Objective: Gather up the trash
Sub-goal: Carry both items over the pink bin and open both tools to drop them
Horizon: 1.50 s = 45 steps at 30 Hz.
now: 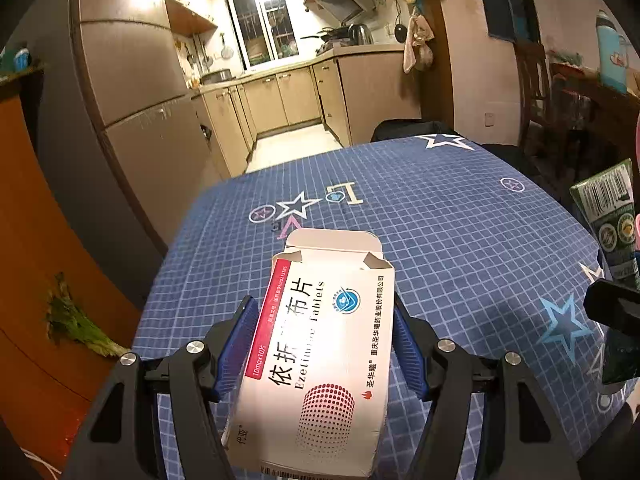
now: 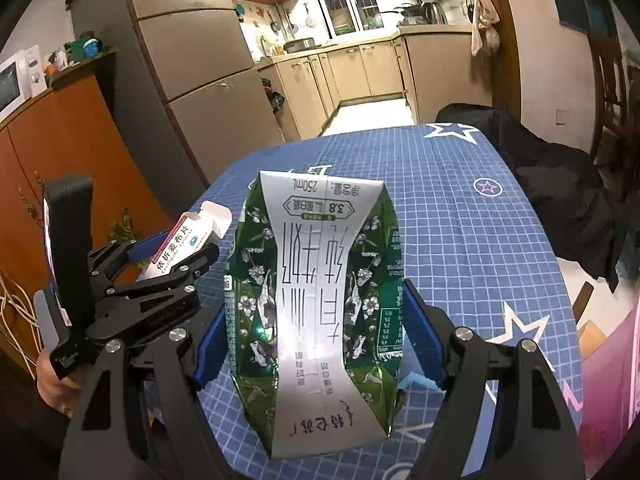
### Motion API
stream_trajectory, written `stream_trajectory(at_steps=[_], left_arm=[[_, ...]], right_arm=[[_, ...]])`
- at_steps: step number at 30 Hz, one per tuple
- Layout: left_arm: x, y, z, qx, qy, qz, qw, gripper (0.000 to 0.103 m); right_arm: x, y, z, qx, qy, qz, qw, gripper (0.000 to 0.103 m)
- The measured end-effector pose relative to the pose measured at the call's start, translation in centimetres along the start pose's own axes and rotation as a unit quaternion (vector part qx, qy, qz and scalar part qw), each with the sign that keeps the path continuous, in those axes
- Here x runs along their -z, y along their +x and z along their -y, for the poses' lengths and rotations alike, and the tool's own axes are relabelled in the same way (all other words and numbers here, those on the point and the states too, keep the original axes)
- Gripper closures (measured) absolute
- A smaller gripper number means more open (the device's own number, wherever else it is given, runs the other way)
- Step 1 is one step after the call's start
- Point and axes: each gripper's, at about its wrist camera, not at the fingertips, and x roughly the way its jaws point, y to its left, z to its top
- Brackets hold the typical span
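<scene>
A white medicine box (image 1: 320, 352) with red lettering and an open end flap sits between the blue pads of my left gripper (image 1: 324, 308), which is shut on its long sides. Both are held above the blue checked tablecloth (image 1: 460, 220). My right gripper (image 2: 316, 300) is shut on a crushed green-and-white milk carton (image 2: 312, 272), also lifted over the table (image 2: 480, 240). In the right wrist view the left gripper (image 2: 176, 248) with the box (image 2: 188, 240) hovers at the table's left edge, a hand (image 2: 52, 392) below it. The carton (image 1: 608, 216) shows at the left wrist view's right edge.
A tall fridge (image 2: 200, 80) and an orange cabinet (image 2: 60, 152) stand left of the table, with leafy greens (image 1: 76, 320) beside the cabinet. A dark bundle on a chair (image 2: 552, 176) sits at the table's far right. The kitchen aisle (image 2: 368, 116) opens beyond.
</scene>
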Motion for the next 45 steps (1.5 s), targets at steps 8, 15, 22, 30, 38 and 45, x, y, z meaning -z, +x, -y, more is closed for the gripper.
stream_trajectory(at_steps=[8,15,22,30,38,45], left_arm=[[-0.6,-3.2,1.5,-0.004,0.017,0.028,0.9994,0.037],[-1.7,-4.8,4.5,0.01,0.043,0.047,0.9979,0.037],[-3.5,-6.6,9.8,0.044,0.083,0.071,0.993,0.037],[-5.2,-8.7,17.8,0.096,0.14,0.102,0.9802,0.037],[-5.5,-10.3,25.5,0.142,0.192,0.12,0.9636,0.037],[-5.6,-11.3,31.3,0.177,0.229,0.127,0.9488,0.037]], right_arm=[[-0.3,-2.3,0.4,0.014,-0.006,0.026,1.0,0.03],[-0.4,-6.2,2.4,0.038,0.005,0.063,0.997,0.03],[0.1,-10.3,5.7,0.082,0.025,0.096,0.992,0.03],[1.6,-15.9,10.7,0.142,0.053,0.126,0.98,0.03],[3.4,-20.7,15.2,0.195,0.067,0.14,0.968,0.03],[4.9,-23.1,18.0,0.226,0.076,0.144,0.961,0.03]])
